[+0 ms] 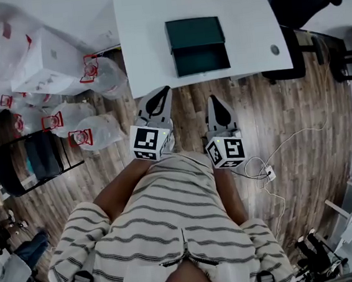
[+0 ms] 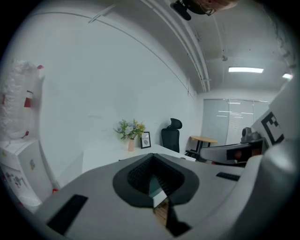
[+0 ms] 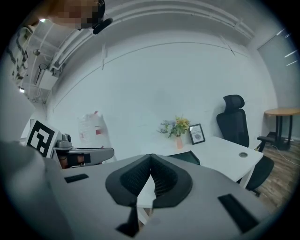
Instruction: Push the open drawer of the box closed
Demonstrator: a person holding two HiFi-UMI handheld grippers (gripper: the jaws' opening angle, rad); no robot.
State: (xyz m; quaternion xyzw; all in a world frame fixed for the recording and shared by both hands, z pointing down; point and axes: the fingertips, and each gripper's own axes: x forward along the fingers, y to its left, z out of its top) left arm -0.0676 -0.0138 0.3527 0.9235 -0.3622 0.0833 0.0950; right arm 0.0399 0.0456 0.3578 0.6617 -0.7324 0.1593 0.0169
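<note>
Office, wood floor (image 1: 298, 112); white desk (image 1: 146, 34) at far side w/ the box (image 1: 194, 32) on it, nr the front edge; its drawer (image 1: 202, 59) is pulled out toward the person and looks empty.

Task not begun, as far as can be seen: drawer open, both grippers held out toward the desk, well apart from the box. Left to do: reach drawer front, push it in flush.

L gripper (image 1: 158, 100): jaws together at the tips, nothing btwn. R gripper (image 1: 218, 106): tips meet too, holds nothing.

Count: 1 box; 1 drawer; 1 desk; 2 grippers; 1 vase of flowers (image 3: 176, 126); 1 frame (image 3: 197, 134); 1 high-back chair (image 3: 234, 119); bags (image 1: 93, 130) at left, at least 4, heap too jumbled for an exact no.
</note>
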